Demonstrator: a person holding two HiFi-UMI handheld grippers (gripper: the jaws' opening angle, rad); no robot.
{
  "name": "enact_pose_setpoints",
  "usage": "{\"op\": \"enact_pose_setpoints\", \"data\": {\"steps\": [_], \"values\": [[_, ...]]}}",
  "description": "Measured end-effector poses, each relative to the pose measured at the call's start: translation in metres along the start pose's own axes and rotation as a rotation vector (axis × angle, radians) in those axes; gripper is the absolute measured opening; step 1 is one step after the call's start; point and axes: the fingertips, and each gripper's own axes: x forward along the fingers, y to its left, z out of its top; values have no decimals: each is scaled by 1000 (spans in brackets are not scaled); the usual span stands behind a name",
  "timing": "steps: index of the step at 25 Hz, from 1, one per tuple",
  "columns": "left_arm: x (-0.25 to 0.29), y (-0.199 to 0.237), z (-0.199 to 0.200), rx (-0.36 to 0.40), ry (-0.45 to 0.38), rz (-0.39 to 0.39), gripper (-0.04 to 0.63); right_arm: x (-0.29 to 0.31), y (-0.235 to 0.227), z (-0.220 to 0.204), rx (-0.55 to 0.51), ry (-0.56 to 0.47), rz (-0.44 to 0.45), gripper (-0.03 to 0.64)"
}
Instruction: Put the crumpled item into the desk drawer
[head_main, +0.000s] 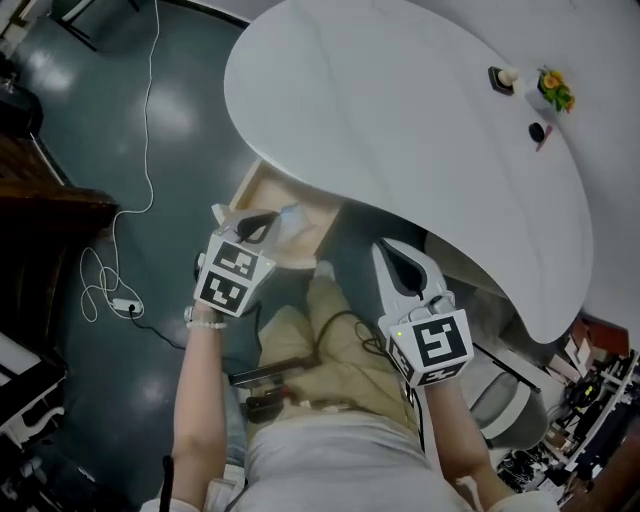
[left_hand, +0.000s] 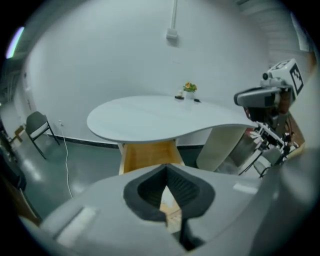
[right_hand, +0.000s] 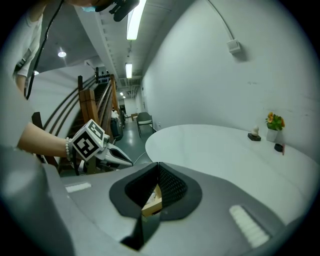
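As a seated person is holding a tool in each hand above the lap, the left tool (head_main: 262, 224) is pointing into the open wooden drawer (head_main: 265, 195), its jaws pressed together at the tips with nothing between them. The right tool (head_main: 392, 252) is hovering to the right of the drawer, and its jaws are likewise meeting at the tips, gripping nothing. The crumpled item (head_main: 291, 222), a pale wad, is lying inside the drawer just beyond the left tool's tips; whether they are touching it cannot be told. The drawer is jutting out from under the curved white surface (head_main: 400, 120). At the surface's far edge a small plant (head_main: 552, 88) with yellow flowers is standing near two little dark objects. A white cable (head_main: 149, 140) is trailing across the grey floor (head_main: 90, 130) to the person's left.
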Motion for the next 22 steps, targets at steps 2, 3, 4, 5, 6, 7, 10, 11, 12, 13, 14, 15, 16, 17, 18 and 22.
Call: {"op": "enact_pose_setpoints", "data": {"steps": [2,3,4,5,6,7,10,11,12,13,14,15,16,17,18,22], "values": [[-15,-1,8,-19,-36,10,-3,-3,5,7,-10,-8,7,5],[-24,-1,13,-25,-57,19,-3,-5,8,10,-16,-14,11,5],[-32,0,19,-31,-78,30,-3,-7,11,14,-21,-20,14,5],[-40,0,25,-36,-98,42,-3,-10,13,18,-25,-24,16,5],[-49,0,31,-40,-115,51,-3,-12,15,22,-28,-28,17,5],[-57,-1,35,-41,-131,58,-3,-14,17,25,-31,-32,18,5],[-79,-5,47,-34,-172,77,-3,-21,21,35,-47,-47,23,5],[-87,-7,52,-31,-185,84,-3,-23,23,37,-51,-51,24,5],[-95,-8,57,-28,-198,92,-3,-25,24,41,-54,-55,25,5],[-102,-9,60,-25,-209,97,-3,-27,26,44,-58,-60,26,5],[-109,-11,62,-22,-218,101,-3,-29,28,48,-61,-67,27,5],[-117,-12,65,-21,-229,106,-3,-32,30,51,-63,-72,27,5],[-125,-13,68,-21,-241,113,-3,-34,32,55,-66,-78,26,5],[-134,-14,71,-20,-256,123,-3,-37,35,59,-70,-85,26,5],[-143,-15,74,-17,-273,136,-3,-39,37,63,-75,-93,26,5],[-176,-20,90,-1,-341,188,-3,-50,40,76,-99,-127,25,5]]}}
